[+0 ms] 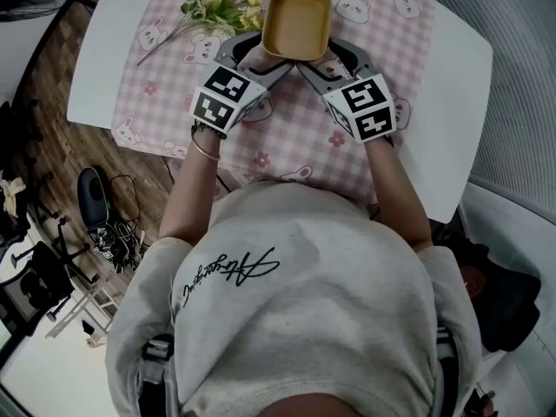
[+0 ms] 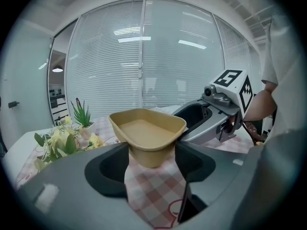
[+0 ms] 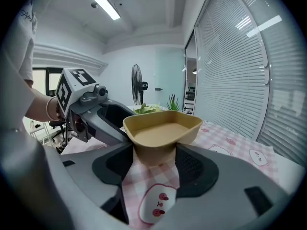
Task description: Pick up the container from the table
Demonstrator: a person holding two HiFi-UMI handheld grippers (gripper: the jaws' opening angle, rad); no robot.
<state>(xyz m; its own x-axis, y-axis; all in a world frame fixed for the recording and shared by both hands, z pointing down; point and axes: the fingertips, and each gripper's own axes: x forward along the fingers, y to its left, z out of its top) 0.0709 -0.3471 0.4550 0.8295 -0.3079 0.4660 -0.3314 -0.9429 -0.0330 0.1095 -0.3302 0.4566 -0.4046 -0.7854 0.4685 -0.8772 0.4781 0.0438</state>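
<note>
The tan container [image 1: 296, 21] was held from both sides. The left tongs [image 2: 151, 158] were closed partway, and their pads pressed on its lower wall at one near corner. The right tongs [image 3: 154, 158] did the same at the other near corner. The container looked to be up off the pink checked cloth [image 1: 295, 133] on the white counter [image 1: 456, 85], near the flowers [image 1: 213, 3]. So the grab was done and the lift looked begun. Only raising it well clear and holding it level was left.
</note>
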